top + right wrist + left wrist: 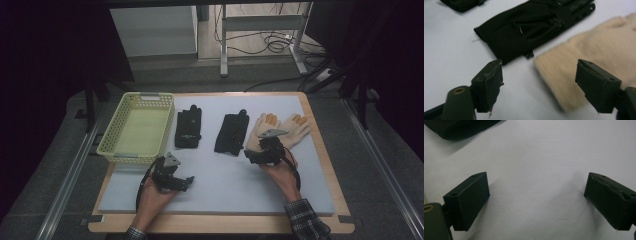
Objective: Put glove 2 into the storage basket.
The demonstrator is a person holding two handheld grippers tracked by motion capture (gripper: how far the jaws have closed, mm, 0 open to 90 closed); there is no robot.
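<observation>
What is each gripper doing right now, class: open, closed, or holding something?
Left gripper: open, holding nothing.
Right gripper: open, jaws either side of the beige glove cuff, not gripping it.

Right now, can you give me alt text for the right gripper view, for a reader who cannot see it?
The right gripper holds its two black jaws open just above the cuff of a tan glove lying on a white mat, gripping nothing. A black glove lies flat just beyond, beside the tan one.

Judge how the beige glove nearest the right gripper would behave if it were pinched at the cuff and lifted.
The beige glove looks like soft, fuzzy fabric lying flat on the white mat, so it would probably droop limply. It seems light. The open right gripper should grip the nap without slipping, though a shallow pinch might tug loose.
</observation>
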